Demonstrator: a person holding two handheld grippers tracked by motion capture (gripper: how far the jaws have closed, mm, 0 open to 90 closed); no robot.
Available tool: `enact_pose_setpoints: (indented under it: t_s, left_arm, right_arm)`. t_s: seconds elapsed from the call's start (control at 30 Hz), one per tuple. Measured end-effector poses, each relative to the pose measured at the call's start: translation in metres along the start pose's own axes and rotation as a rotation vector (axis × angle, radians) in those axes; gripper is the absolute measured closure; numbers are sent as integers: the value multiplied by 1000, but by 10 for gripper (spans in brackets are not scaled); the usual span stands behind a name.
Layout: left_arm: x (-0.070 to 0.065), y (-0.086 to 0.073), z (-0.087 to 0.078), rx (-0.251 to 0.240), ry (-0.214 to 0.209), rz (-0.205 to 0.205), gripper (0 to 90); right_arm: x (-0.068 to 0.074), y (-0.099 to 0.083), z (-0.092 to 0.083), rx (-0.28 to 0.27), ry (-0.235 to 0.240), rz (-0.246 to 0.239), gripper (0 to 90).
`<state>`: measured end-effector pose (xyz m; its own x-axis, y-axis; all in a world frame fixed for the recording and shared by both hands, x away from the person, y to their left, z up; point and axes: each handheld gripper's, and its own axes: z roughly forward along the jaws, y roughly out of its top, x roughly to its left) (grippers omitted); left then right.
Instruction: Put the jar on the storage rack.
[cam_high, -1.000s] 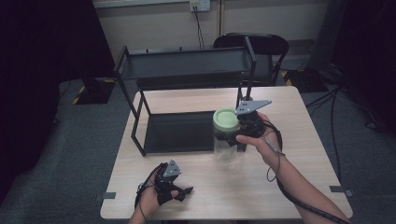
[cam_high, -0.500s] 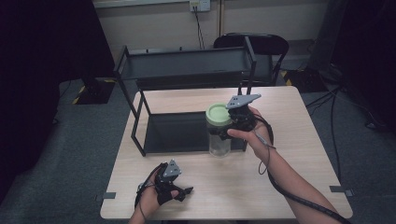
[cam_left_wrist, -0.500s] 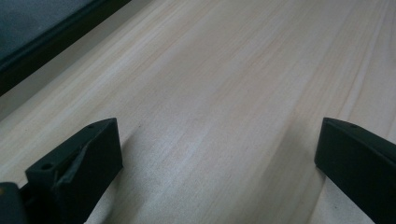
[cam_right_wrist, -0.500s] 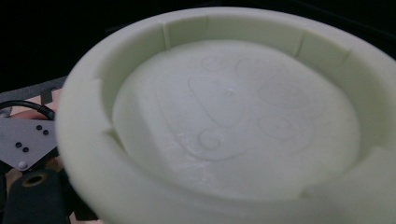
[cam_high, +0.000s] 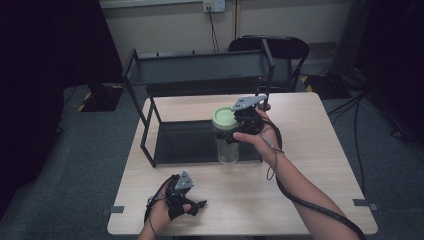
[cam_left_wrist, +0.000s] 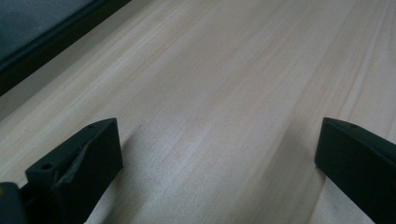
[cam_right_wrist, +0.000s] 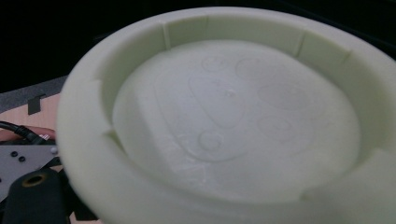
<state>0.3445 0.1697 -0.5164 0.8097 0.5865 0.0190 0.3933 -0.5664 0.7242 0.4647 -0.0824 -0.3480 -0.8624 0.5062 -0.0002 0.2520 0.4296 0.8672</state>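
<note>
Status: right gripper (cam_high: 239, 131) has its jaws clamped on the clear glass jar with pale green screw lid (cam_high: 226, 137), gripping just under the lid, jar upright at the front edge of the black metal two-tier rack (cam_high: 200, 75), over its lower tray. Can't tell if the jar base is resting on the tray or hanging just above it. Right gripper view sits right over the lid (cam_right_wrist: 224, 126). Left gripper (cam_high: 192, 206) idles on the light wood worktop (cam_high: 300, 200) near the front edge, jaws wide, nothing between them. My read: grasp and carry done; left to do is set-down on the rack, release, pull back.
</note>
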Motion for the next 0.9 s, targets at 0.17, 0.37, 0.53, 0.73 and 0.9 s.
enact_pose_setpoints:
  t_s: [0.17,0.37,0.53,0.73,0.9]
  left_arm:
    - [0,0,0,0,0,0,0]
    - [0,0,0,0,0,0,0]
    - [0,0,0,0,0,0,0]
    - [0,0,0,-1,0,0,1]
    - [0,0,0,-1,1,1,0]
  right_arm:
    - [-3,1,9,0,-2,12,109]
    - [-7,4,16,-4,-14,18,109]
    - [-9,7,22,3,-21,26,109]
    - [-11,8,30,3,-25,37,109]
    - [-12,11,37,2,-30,38,109]
